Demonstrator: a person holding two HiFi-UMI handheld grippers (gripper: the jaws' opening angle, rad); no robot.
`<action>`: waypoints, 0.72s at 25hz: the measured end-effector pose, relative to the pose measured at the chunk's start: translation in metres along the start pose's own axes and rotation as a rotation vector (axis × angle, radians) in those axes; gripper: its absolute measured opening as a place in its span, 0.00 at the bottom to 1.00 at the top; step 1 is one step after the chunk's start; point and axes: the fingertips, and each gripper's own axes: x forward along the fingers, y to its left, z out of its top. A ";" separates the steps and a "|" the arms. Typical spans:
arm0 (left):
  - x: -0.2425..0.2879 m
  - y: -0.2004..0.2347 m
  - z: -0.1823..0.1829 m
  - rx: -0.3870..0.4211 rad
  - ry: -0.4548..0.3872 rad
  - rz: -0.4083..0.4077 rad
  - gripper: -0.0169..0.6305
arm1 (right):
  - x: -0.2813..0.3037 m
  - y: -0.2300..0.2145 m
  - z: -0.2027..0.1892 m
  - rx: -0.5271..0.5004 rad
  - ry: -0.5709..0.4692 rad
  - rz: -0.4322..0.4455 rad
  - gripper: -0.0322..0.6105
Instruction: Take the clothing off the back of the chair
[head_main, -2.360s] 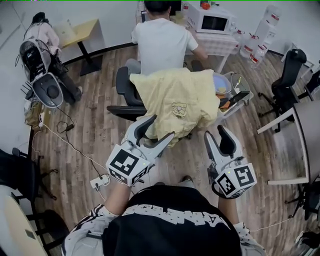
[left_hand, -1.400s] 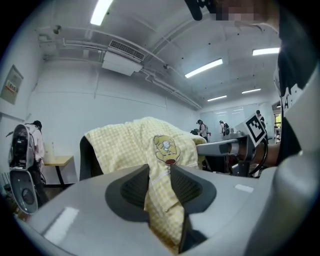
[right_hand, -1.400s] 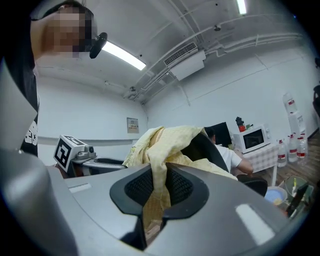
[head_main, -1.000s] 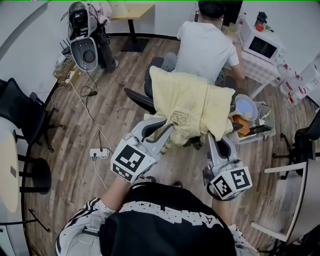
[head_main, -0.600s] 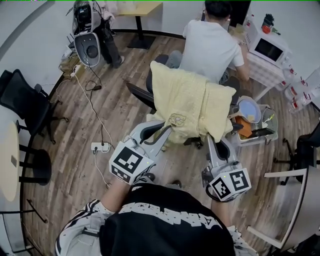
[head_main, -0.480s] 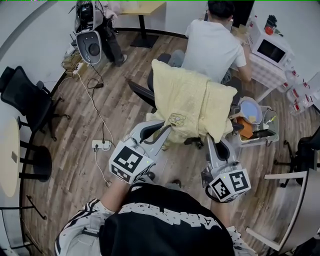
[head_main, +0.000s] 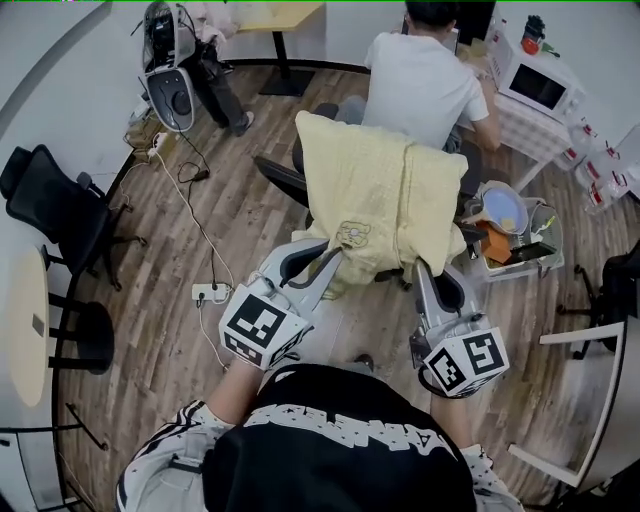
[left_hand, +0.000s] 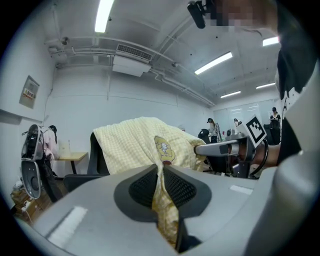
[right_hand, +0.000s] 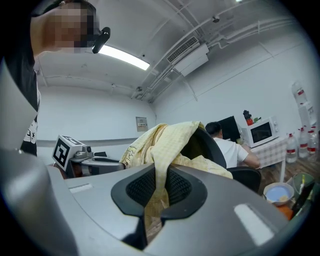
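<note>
A pale yellow checked garment (head_main: 375, 195) with a small badge on it hangs over the back of a black office chair (head_main: 275, 176). My left gripper (head_main: 335, 256) is shut on the garment's lower left hem, and the cloth (left_hand: 162, 190) is pinched between its pads. My right gripper (head_main: 427, 268) is shut on the lower right hem, where a fold of the cloth (right_hand: 159, 187) runs down between its jaws. The garment (left_hand: 140, 145) still drapes over the chair back (right_hand: 202, 145) in both gripper views.
A person in a white shirt (head_main: 425, 80) sits at a desk just beyond the chair. A wire cart with bowls (head_main: 510, 230) stands at its right. A power strip and cable (head_main: 210, 293) lie on the wooden floor at left. Another black chair (head_main: 55, 205) is far left.
The head view has shifted a little; the chair and garment sit slightly higher in it. Both grippers stay clamped on the hem with no clear move.
</note>
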 end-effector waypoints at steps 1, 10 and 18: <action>-0.002 -0.002 0.001 -0.004 -0.003 -0.017 0.08 | -0.003 0.002 0.002 -0.003 0.000 -0.014 0.12; -0.019 -0.009 0.030 0.050 -0.073 -0.082 0.08 | -0.017 0.023 0.035 -0.070 -0.088 -0.045 0.12; -0.030 -0.006 0.076 0.099 -0.147 -0.094 0.08 | -0.018 0.037 0.089 -0.149 -0.189 -0.013 0.11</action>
